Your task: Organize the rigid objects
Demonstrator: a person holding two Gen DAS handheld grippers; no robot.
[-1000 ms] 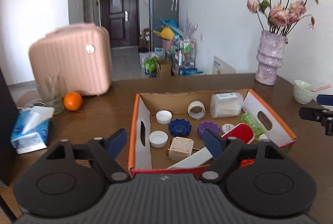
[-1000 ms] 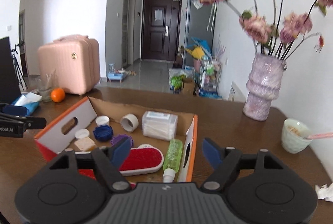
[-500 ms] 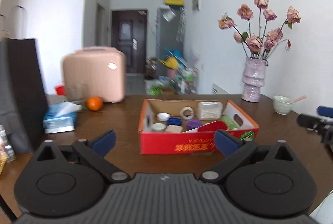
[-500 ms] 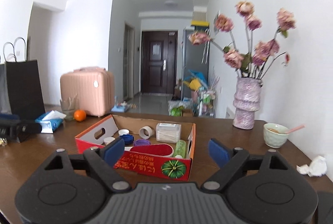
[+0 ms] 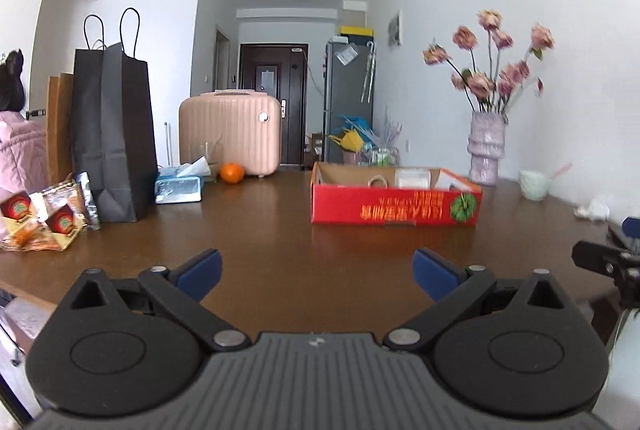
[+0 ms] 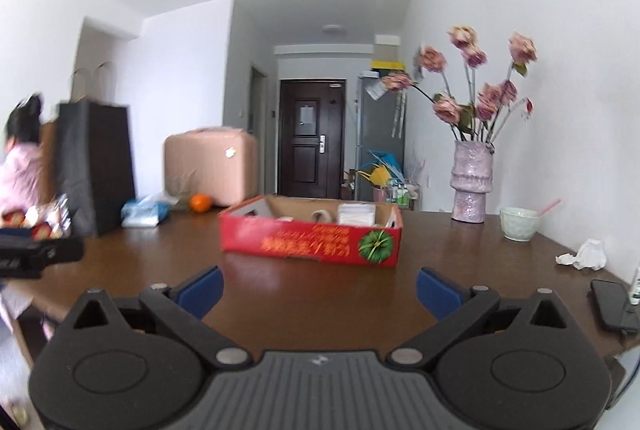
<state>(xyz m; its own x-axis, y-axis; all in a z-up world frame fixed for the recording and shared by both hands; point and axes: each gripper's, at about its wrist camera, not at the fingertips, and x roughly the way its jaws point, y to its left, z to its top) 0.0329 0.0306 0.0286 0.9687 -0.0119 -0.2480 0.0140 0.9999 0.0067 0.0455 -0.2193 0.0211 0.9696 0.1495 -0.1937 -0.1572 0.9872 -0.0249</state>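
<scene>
A red cardboard box (image 5: 396,207) stands on the brown table (image 5: 260,222), well ahead of both grippers; it also shows in the right wrist view (image 6: 312,240). Over its rim I see a tape roll (image 6: 323,216) and a clear plastic case (image 6: 357,213); the rest of its contents are hidden. My left gripper (image 5: 316,272) is open and empty, low near the table's front edge. My right gripper (image 6: 318,288) is open and empty, also back from the box. The right gripper shows at the right edge of the left wrist view (image 5: 604,258).
A black paper bag (image 5: 114,138), snack packets (image 5: 40,218), a tissue pack (image 5: 180,184), an orange (image 5: 232,173) and a pink suitcase (image 5: 230,132) stand at the left. A vase of flowers (image 6: 472,186), a bowl (image 6: 520,223), crumpled tissue (image 6: 584,255) and a phone (image 6: 612,304) are at the right.
Both grippers have pulled back and down from above the box to near the table's front edge. The box now looks far and is seen side-on. Both stay open and empty.
</scene>
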